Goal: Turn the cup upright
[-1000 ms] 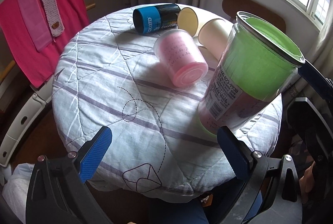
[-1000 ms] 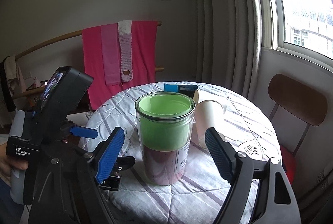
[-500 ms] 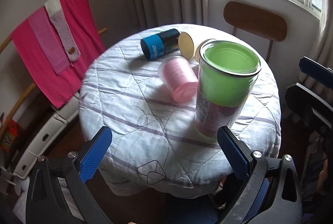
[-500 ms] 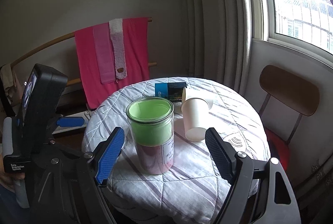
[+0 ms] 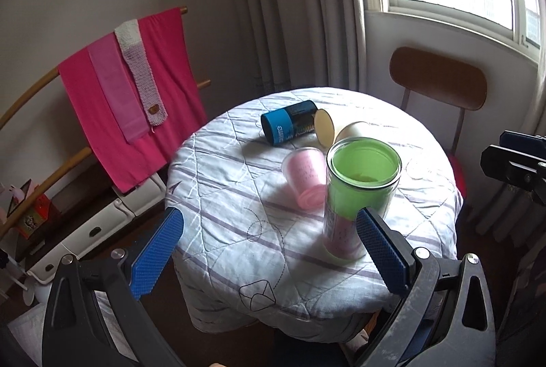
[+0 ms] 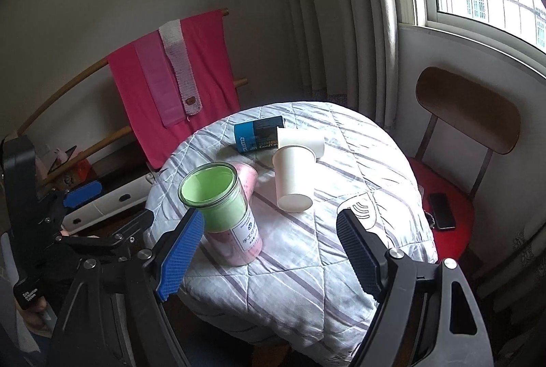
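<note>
Both hand-held grippers, left (image 5: 269, 251) and right (image 6: 269, 251), spread wide, clear of upright cup (image 6: 221, 213).

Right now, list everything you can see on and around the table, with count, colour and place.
glass jar: one, clear with green and pink inside, upright, near table edge
pink cup: one, on its side behind the jar
paper cups: two, white, lying mid-table
can: one, blue and black, on its side at the back
table: one, round, white striped quilt
chair: one, brown back, red seat
phone: one, black, on the seat
towels: pink, on rack
left gripper: open
right gripper: open
</note>
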The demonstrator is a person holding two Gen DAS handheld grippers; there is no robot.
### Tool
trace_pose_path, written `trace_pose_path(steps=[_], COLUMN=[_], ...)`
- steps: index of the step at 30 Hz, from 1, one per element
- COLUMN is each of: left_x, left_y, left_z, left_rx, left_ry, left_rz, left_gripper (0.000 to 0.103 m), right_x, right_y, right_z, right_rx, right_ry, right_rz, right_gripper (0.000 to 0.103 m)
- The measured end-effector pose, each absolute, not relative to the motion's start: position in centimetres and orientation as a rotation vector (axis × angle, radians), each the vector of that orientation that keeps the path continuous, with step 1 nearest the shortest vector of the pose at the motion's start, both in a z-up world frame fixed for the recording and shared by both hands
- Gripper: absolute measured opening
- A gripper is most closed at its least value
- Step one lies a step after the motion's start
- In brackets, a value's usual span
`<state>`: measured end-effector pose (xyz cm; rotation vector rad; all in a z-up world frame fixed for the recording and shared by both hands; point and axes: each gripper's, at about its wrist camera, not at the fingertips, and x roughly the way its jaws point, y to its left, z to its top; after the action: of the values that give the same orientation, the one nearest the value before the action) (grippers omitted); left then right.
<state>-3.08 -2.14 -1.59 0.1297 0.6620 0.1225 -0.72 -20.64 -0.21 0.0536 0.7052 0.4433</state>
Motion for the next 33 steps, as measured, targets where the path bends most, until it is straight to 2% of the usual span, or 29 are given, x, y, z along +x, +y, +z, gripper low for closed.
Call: trace_pose_path(steps=[15,28,33], left_x=[-2.1,2.4,4.6], left_y=[-1.4,1.8,2.7], left_z=[-2.3,-4.8,-5.7], left_rx=[0.137,0.089,0.084], left_ry=[0.692,0.774,0.797], left_rz=[0.153,0.167,0.18], left_gripper=[0.103,0.103,0.103], right_x=[3.7,15.5,18.4], right_y=[-21.1,-18.1,-17.3], right_z=[0.0,-6.0,-8.7], right_rx=[0.037,0.038,0.073], right_ry=[0.822,1.151,1.241], right_rz=[0.48,0.543,0.588], right_gripper=[0.081,0.081,0.075])
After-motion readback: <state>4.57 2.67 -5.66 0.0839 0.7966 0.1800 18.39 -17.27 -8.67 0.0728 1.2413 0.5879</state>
